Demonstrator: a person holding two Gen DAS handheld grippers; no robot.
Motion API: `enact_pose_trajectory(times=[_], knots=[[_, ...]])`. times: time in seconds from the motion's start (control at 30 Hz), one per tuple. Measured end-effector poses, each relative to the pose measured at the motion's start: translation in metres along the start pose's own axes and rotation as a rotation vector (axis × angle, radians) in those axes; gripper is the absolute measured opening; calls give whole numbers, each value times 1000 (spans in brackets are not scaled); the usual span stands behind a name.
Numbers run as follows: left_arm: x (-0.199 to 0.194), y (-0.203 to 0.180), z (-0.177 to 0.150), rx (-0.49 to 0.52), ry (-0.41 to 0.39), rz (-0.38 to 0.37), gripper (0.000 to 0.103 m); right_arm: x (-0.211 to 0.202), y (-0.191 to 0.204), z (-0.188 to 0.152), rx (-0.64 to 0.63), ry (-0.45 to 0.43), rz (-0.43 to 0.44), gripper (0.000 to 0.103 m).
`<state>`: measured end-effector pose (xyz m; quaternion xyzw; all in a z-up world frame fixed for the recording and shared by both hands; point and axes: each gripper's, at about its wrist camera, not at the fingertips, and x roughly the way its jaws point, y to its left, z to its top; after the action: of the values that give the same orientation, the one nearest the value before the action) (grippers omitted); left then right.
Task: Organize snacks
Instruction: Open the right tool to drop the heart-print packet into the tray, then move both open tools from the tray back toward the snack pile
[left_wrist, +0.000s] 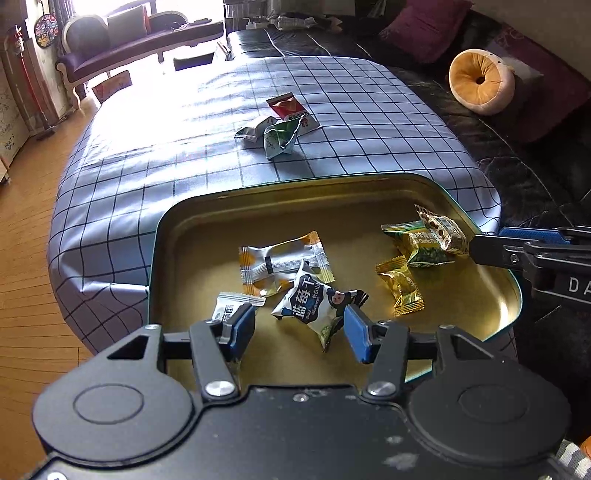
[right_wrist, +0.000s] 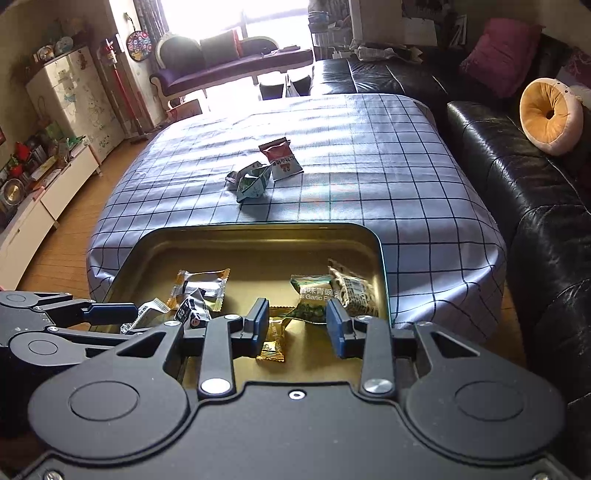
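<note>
A gold metal tin (left_wrist: 258, 195) (right_wrist: 229, 236) sits at the near end of the checked table and holds several wrapped snacks. My left gripper (left_wrist: 299, 330) is open and empty over the tin, just above a white blueberry packet (left_wrist: 310, 306). My right gripper (right_wrist: 297, 325) is open and empty over the tin's right side, above a gold candy (right_wrist: 273, 343) and a green garlic-pea packet (right_wrist: 314, 299). Its fingers also show at the right edge of the left wrist view (left_wrist: 491, 251). Three loose snacks lie mid-table: a red packet (left_wrist: 290, 110) (right_wrist: 279, 155) and green-white packets (left_wrist: 279, 138) (right_wrist: 253, 181).
The table wears a blue checked cloth (left_wrist: 369, 122) (right_wrist: 369, 166). A black leather sofa (right_wrist: 517, 177) runs along the right with a round orange cushion (right_wrist: 550, 114) and a purple cushion (right_wrist: 502, 55). Wooden floor (left_wrist: 26, 258) and low cabinets (right_wrist: 48, 192) lie to the left.
</note>
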<state>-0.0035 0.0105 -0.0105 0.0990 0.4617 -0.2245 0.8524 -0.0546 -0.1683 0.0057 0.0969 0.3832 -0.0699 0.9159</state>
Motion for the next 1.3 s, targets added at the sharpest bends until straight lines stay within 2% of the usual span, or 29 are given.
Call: enact_pose_trajectory(times=[0.2, 0.47, 0.6, 0.8, 0.97, 1.3], knots=[[2, 0, 0, -4, 9, 30, 55, 1, 2, -1, -2, 4, -11, 45], [5, 2, 2, -13, 26, 52, 55, 5, -2, -6, 101, 9, -34, 45], [5, 4, 3, -19, 24, 66, 55, 8, 4, -7, 72, 37, -71, 45], [3, 7, 7, -24, 16, 87, 56, 15, 7, -8, 61, 113, -59, 45], [3, 9, 13, -18, 14, 112, 57, 18, 13, -6, 5, 160, -74, 45], [4, 10, 29, 55, 0, 177, 58, 28, 15, 8, -81, 255, -80, 45]])
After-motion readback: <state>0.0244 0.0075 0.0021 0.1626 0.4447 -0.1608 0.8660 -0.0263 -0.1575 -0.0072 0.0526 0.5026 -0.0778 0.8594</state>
